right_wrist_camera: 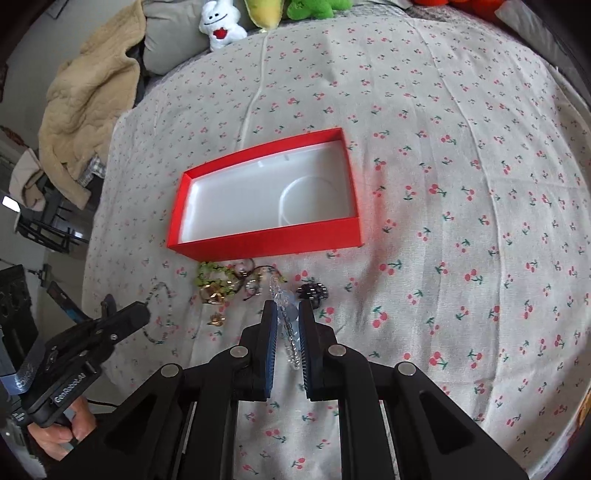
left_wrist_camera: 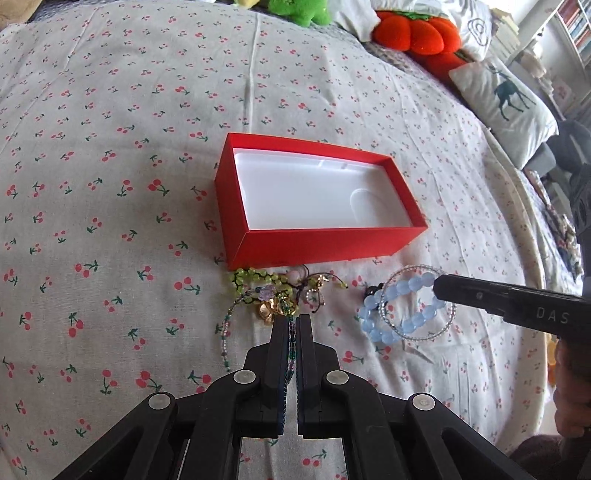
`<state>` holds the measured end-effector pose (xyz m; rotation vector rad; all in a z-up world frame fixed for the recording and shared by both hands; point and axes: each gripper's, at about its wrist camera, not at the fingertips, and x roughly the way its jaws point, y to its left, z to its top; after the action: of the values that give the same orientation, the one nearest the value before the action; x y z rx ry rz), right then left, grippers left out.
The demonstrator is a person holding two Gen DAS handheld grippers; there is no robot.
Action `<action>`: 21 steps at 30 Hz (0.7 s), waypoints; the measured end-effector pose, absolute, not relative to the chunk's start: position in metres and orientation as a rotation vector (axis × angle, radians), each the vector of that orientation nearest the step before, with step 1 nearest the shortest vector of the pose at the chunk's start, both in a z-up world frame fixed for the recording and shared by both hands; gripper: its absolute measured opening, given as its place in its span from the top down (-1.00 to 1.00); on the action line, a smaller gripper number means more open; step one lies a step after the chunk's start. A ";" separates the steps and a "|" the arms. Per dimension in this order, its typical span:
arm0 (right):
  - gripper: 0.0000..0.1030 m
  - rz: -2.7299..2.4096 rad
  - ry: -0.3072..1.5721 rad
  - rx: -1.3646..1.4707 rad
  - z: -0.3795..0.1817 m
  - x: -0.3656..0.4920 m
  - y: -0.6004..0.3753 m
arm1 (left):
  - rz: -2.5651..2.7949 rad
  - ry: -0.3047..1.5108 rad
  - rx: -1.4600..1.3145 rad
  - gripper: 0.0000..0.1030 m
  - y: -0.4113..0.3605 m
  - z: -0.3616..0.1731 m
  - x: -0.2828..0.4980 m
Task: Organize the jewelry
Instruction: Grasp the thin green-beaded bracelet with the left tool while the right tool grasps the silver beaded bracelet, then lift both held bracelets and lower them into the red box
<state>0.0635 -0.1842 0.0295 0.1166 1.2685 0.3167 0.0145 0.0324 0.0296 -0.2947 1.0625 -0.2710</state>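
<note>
A red box (left_wrist_camera: 325,245) with a white empty inside lies open on the cherry-print sheet; it also shows in the right wrist view (right_wrist_camera: 269,240). A heap of jewelry (left_wrist_camera: 280,291) lies just in front of it. My left gripper (left_wrist_camera: 293,319) is shut on a thin multicolour beaded bracelet (left_wrist_camera: 227,328) at the heap's near edge. My right gripper (right_wrist_camera: 287,306) is shut on a clear beaded bracelet (right_wrist_camera: 290,332), which overlaps a light-blue bead bracelet (left_wrist_camera: 400,308). In the left wrist view the right gripper (left_wrist_camera: 441,290) comes in from the right.
The cherry-print sheet (right_wrist_camera: 461,221) covers the bed. Plush toys (left_wrist_camera: 413,29) and a deer pillow (left_wrist_camera: 506,99) lie at the far right edge. A beige blanket (right_wrist_camera: 85,92) and a white plush (right_wrist_camera: 219,26) are at the far left. A small dark ornament (right_wrist_camera: 314,291) lies by the blue beads.
</note>
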 end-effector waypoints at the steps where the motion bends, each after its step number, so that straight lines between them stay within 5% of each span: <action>1: 0.76 0.265 1.262 0.078 0.027 0.065 -0.188 | -0.261 1.065 -0.286 1.00 0.032 0.029 0.014; 6: 0.72 0.163 1.303 0.086 0.011 0.079 -0.212 | -0.231 1.085 -0.252 1.00 0.031 0.023 0.013; 11: 0.38 0.184 1.379 0.142 -0.005 0.083 -0.218 | -0.221 1.103 -0.245 1.00 0.031 0.017 0.014; 21: 0.43 0.164 1.479 0.083 -0.034 0.077 -0.207 | -0.215 1.126 -0.229 1.00 0.030 0.010 0.015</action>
<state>0.0774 -0.2072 -0.0336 0.0835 1.4795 0.1644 0.0155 0.0297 0.0100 -0.2285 1.1264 -0.2147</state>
